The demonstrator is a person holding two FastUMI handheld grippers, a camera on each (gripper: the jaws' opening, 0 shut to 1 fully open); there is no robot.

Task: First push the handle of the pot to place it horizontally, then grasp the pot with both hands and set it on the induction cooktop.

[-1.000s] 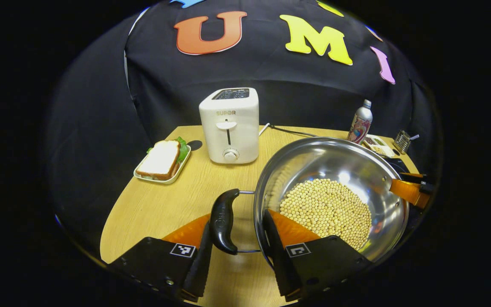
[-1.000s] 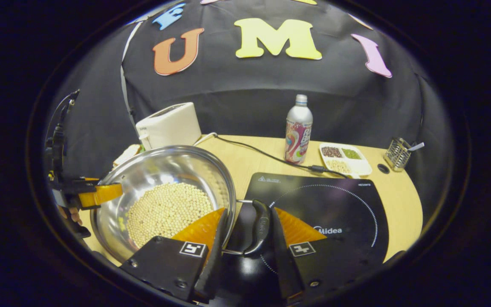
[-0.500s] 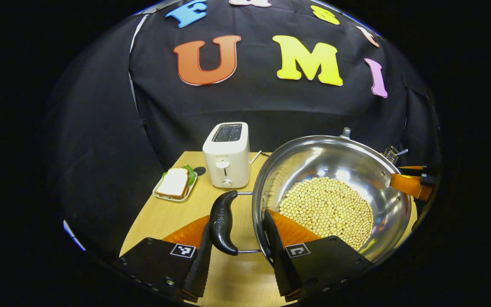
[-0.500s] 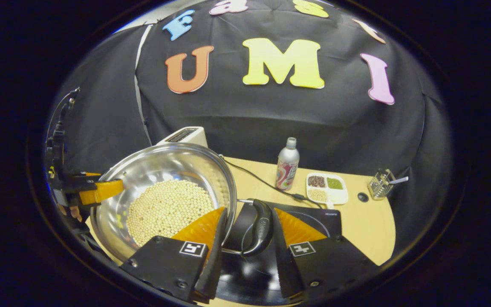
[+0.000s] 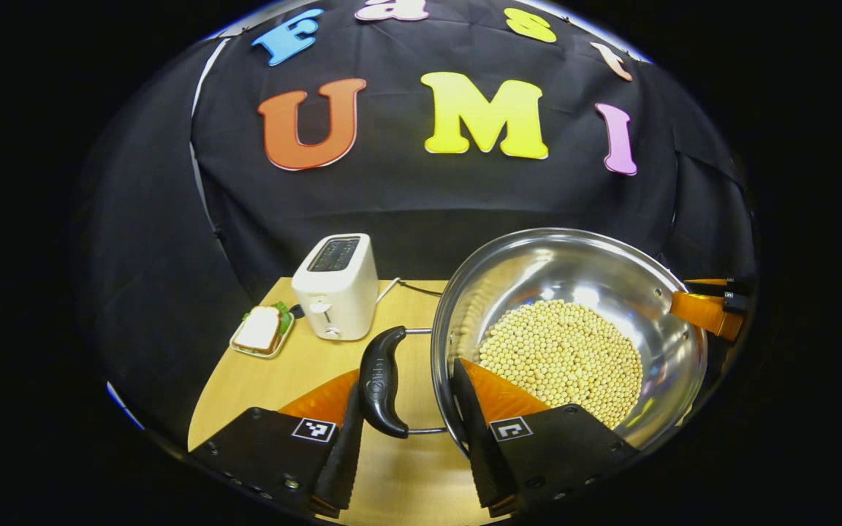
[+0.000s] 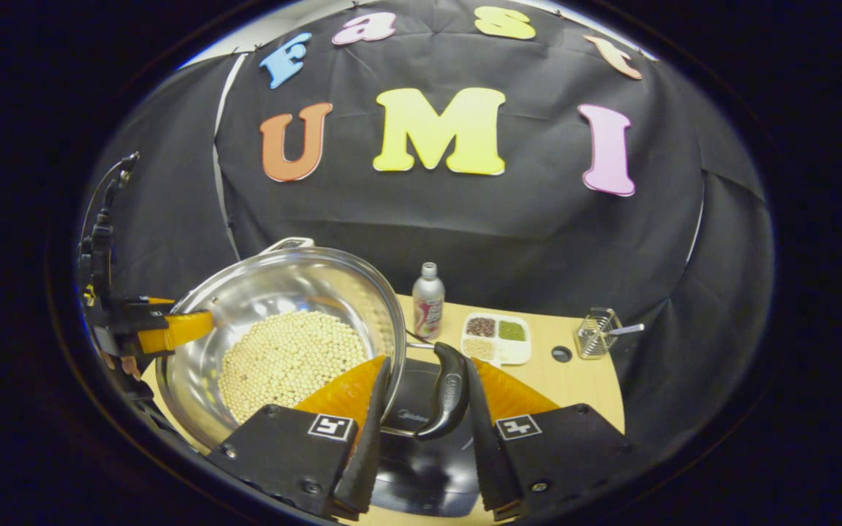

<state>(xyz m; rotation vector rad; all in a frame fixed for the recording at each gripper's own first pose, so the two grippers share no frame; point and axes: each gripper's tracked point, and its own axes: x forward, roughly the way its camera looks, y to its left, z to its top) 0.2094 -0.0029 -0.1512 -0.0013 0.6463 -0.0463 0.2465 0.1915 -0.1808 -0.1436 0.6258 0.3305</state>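
A mock kitchen set up in a recording booth: a wooden table (image 5: 304, 365) against a black cloth wall (image 6: 465, 219) carries a toaster (image 5: 335, 286), a sandwich plate (image 5: 260, 331), an induction cooktop (image 6: 421, 467), a bottle (image 6: 428, 301) and a tray of beans (image 6: 498, 337)

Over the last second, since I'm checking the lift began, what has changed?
The pot, carried by both grippers, has risen: toaster, sandwich plate, bottle and induction cooktop look smaller and lower. Unchanged: the left gripper and right gripper straddle the handles, jaws as before; the beans stay inside.
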